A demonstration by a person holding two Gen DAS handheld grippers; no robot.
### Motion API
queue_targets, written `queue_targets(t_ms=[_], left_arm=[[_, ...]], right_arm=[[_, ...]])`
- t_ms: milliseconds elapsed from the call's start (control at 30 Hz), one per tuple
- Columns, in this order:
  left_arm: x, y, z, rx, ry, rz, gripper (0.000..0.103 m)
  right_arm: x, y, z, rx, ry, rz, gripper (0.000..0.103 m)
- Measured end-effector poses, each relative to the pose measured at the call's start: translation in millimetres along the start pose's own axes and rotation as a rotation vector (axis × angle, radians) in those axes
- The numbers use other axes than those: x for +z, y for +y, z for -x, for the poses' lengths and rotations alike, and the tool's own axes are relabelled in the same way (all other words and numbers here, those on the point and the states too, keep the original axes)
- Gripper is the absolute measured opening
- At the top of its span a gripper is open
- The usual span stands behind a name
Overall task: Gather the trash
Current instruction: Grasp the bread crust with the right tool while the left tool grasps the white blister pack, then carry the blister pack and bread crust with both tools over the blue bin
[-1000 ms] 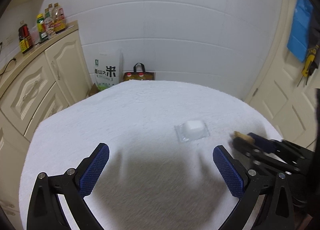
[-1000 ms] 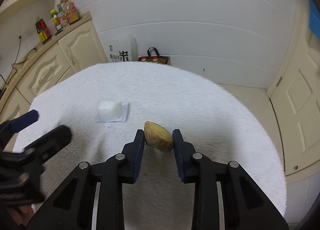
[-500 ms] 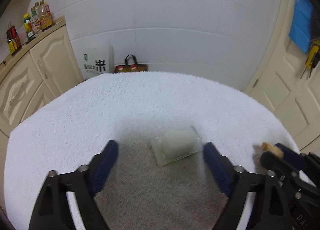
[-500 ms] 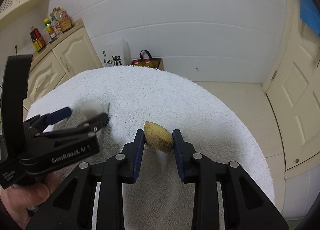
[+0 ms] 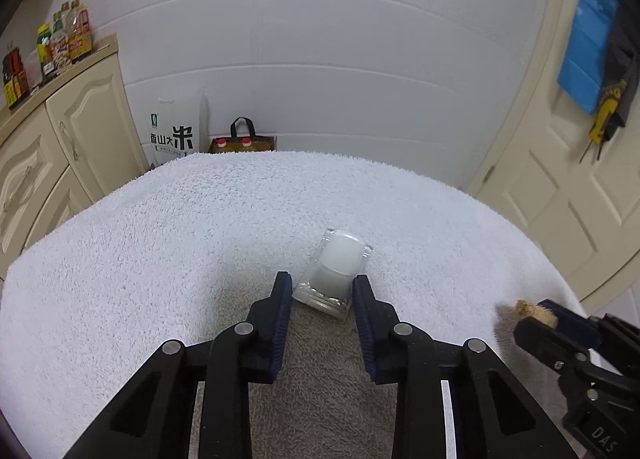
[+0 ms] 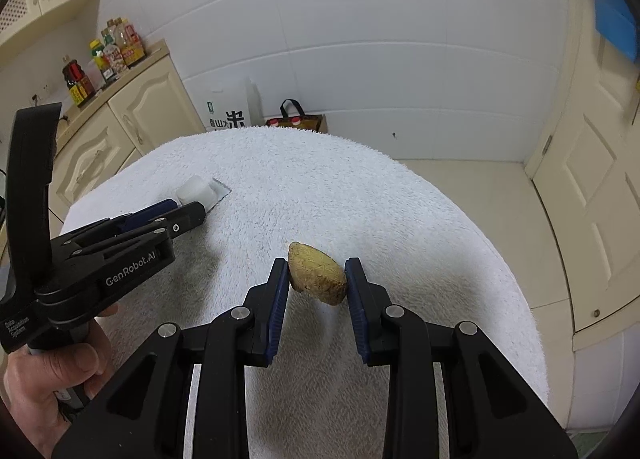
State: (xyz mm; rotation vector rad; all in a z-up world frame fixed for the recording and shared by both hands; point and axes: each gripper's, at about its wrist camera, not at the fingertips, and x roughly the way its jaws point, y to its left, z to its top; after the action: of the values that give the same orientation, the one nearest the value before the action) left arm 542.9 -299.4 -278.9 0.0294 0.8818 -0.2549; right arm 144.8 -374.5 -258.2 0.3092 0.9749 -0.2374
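A: Start at the left. Where does the cup (image 5: 338, 271) sit against the left hand-held gripper (image 5: 319, 295)?

B: Right between its fingertips — a small clear plastic cup with a white inside, lying on the towel-covered tabletop (image 5: 160, 259). The jaws have just been closing, and now the blue pads press its near end from both sides. Most of the cup sticks out ahead of the tips.

A: And its long axis?

B: It runs away from the hand-held gripper, tilted a little to the right in the left wrist view. So the pinch goes across the short width, near the bottom end. I'd judge that a shallow hold; a lift may let the far end droop.

A: From the other side?

B: In the right wrist view the same cup (image 6: 196, 190) shows beyond the left tips, at the left of the tabletop, with a flat clear flap on its far side.

A: Now the right.

B: The right hand-held gripper (image 6: 317, 279) is pressed onto a brown, rough lump (image 6: 316, 277) — food scrap by the look, I can't say what. It appears clear of the towel and well apart from the cup.

A: So which hand takes the cup?

B: The left, plainly; the right is full.
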Motion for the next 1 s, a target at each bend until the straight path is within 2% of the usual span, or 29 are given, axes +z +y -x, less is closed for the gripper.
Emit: queue_targets(t_ms=[67, 133, 267, 333, 400, 533, 733, 1000], left_arm=[[5, -4, -8, 0.014, 0.003, -0.020, 0.034], [6, -6, -15, 0.018, 0.001, -0.037, 0.047], [14, -4, -32, 0.011, 0.005, -0.041, 0.049], [19, -2, -41, 0.000, 0.006, -0.037, 0.042], [22, 3, -46, -0.021, 0.004, -0.037, 0.025], [22, 13, -50, -0.042, 0.000, -0.031, 0.023], [7, 14, -27, -0.034, -0.027, -0.024, 0.023], [-19, 19, 37, -0.036, -0.098, -0.020, 0.023]], right_arm=[[-1, -1, 2, -0.002, -0.002, -0.002, 0.029], [0, -1, 4, -0.005, -0.004, -0.003, 0.029], [2, -1, 4, -0.007, -0.003, -0.002, 0.029], [1, 0, 4, -0.007, -0.002, -0.002, 0.029], [1, -1, 3, -0.006, 0.001, -0.003, 0.029], [0, 0, 4, -0.006, 0.003, -0.005, 0.029], [1, -2, 15, -0.006, -0.008, -0.008, 0.029], [-13, 3, 55, 0.018, -0.050, -0.018, 0.029]])
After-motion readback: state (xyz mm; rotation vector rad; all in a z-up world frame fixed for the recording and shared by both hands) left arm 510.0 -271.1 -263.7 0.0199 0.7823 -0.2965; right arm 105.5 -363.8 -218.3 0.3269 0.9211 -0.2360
